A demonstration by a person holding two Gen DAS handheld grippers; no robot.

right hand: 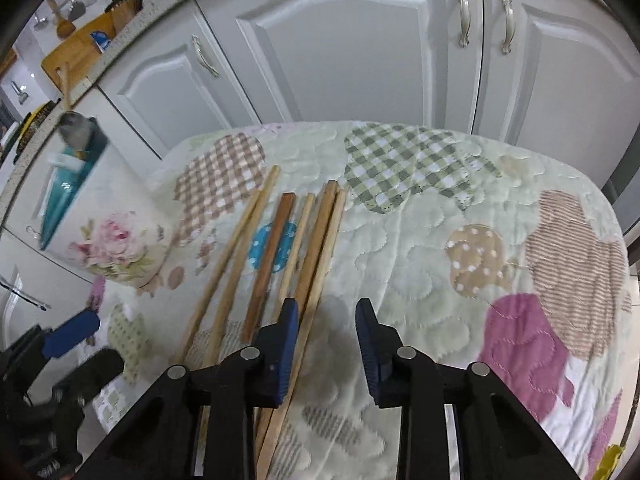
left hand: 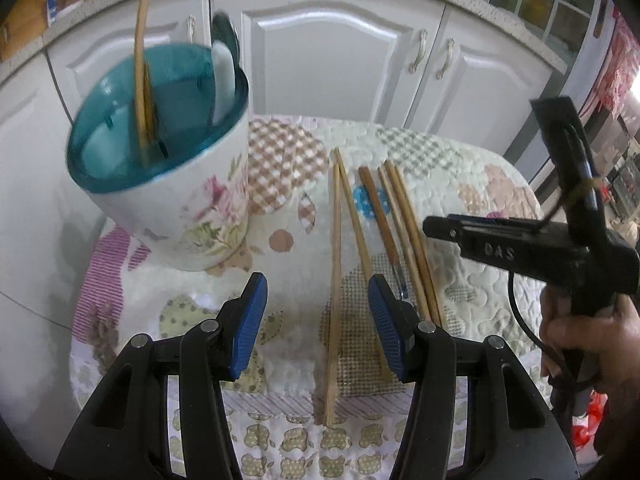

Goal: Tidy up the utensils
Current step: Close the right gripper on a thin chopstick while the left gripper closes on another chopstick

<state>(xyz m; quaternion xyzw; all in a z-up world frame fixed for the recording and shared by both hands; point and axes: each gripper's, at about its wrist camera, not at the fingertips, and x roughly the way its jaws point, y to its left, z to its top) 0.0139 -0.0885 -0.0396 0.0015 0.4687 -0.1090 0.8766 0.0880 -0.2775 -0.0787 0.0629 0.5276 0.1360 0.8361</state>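
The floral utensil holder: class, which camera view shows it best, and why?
The left wrist view: the floral utensil holder sits large and near, its teal inside and standing utensils visible. The right wrist view shows it small, blurred, at the left edge.

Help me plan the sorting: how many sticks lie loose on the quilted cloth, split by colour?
Light wooden sticks: 5
Dark brown stick: 1
Total: 6

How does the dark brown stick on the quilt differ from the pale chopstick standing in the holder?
The dark brown stick is reddish brown; the pale chopstick is light tan. The brown stick lies flat on the quilt among loose sticks; the pale chopstick stands tilted inside the floral holder. Neither is gripped.
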